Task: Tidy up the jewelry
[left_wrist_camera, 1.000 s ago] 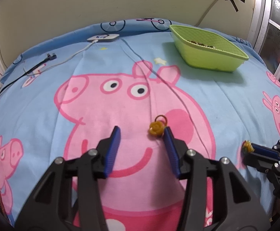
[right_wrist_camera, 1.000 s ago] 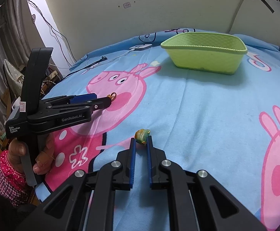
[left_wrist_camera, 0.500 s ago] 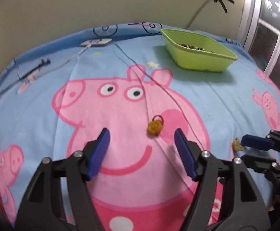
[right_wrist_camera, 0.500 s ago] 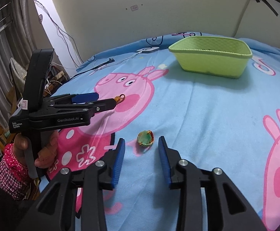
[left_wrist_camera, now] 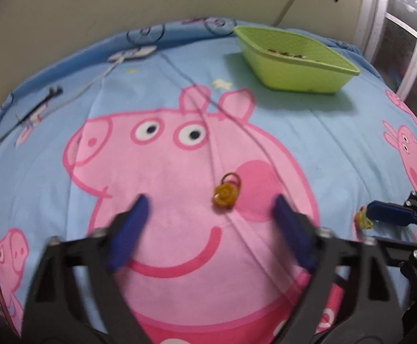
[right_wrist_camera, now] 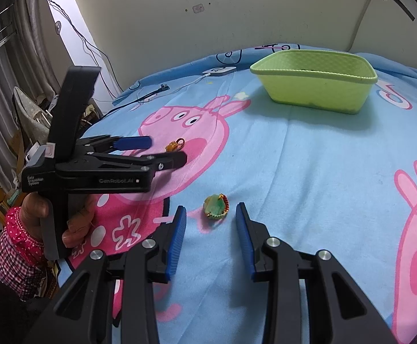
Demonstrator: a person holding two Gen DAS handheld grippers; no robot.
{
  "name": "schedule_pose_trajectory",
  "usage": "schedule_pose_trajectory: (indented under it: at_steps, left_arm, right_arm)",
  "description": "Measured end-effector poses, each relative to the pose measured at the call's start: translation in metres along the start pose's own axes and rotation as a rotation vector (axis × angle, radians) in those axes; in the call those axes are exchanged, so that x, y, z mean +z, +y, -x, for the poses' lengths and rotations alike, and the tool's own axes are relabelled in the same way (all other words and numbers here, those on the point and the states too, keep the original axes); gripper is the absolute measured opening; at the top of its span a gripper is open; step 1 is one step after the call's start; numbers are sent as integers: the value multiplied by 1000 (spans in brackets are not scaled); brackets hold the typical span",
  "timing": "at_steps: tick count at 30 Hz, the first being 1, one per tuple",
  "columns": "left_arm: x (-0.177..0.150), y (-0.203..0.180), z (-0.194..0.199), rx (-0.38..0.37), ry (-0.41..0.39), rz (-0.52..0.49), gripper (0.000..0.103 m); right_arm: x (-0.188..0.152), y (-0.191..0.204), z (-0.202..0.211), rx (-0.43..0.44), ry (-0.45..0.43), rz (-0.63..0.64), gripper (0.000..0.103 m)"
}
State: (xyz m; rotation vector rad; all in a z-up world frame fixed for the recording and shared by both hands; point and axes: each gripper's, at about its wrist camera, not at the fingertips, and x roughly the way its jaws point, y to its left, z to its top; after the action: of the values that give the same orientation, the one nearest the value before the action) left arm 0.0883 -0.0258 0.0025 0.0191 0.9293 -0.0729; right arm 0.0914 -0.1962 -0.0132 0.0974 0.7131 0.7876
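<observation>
Lying flat, gold pendant [left_wrist_camera: 226, 193] points its loop (upper end) toward green basket [left_wrist_camera: 294, 73].

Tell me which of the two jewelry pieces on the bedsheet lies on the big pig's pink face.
The amber-yellow piece with the small ring, just ahead of the open left gripper. The other, the green piece with the beaded rim, lies on plain blue sheet before the right gripper.

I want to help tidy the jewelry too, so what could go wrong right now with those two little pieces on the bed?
1. The small amber-yellow charm with a ring lies flat on the soft blue cartoon-pig bedsheet; the open left gripper, whose fingers have just been opening, might pinch cloth instead.
2. The green-and-gold round piece sits just ahead of the open right gripper; a nudge could push it away.
3. The lime-green plastic basket is far back, so a loosely held piece might drop on the way.
</observation>
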Motion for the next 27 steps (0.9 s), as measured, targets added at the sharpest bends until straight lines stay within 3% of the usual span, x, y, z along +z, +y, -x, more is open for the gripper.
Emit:
schedule_pose_trajectory:
  at_steps: [5, 27]
  left_arm:
    - [-1, -2, -1, -7, 10, -13, 97]
    - [1, -1, -3, -1, 12, -29, 98]
  right_arm:
    - [0, -1, 2, 2, -4, -6, 17]
    - [0, -8, 5, 48, -11, -37, 19]
